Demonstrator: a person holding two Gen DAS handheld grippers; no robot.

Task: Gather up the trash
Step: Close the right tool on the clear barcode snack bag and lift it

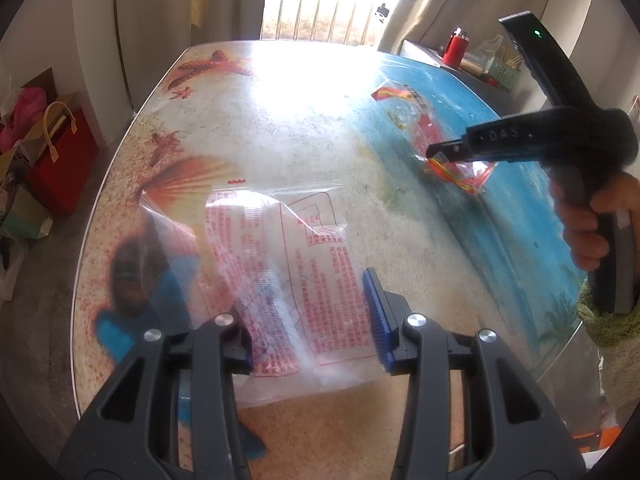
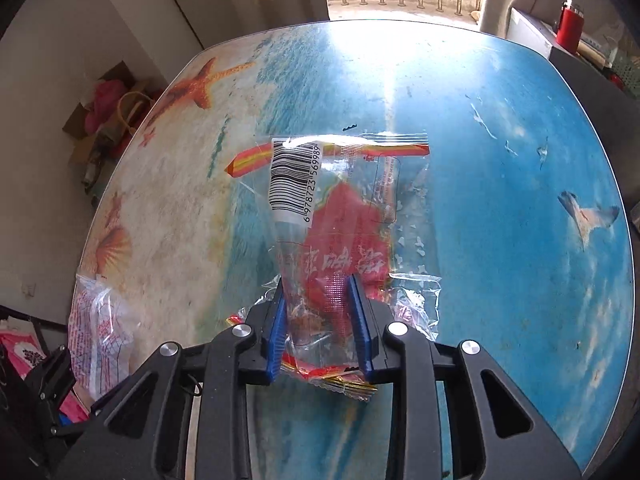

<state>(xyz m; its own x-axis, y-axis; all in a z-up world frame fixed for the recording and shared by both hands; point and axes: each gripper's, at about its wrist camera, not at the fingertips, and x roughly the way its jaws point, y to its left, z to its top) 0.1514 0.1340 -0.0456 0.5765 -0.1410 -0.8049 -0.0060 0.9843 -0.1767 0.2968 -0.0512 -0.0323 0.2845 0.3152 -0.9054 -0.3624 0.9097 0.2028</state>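
A clear plastic bag with red print hangs between the fingers of my left gripper, draped over the left finger and lying against the blue right pad; the jaws stand partly closed on it. The same bag shows at the left edge of the right wrist view. A clear and red snack wrapper with a barcode lies on the blue part of the table. My right gripper points down at it, and its blue pads squeeze the wrapper's crumpled near end. From the left wrist view, the right gripper touches that wrapper.
The round table has a glossy beach print with strong window glare at its far side. A person's hand holds the right gripper's handle. A red tote bag and clutter sit on the floor left. A red flask stands on a cabinet behind.
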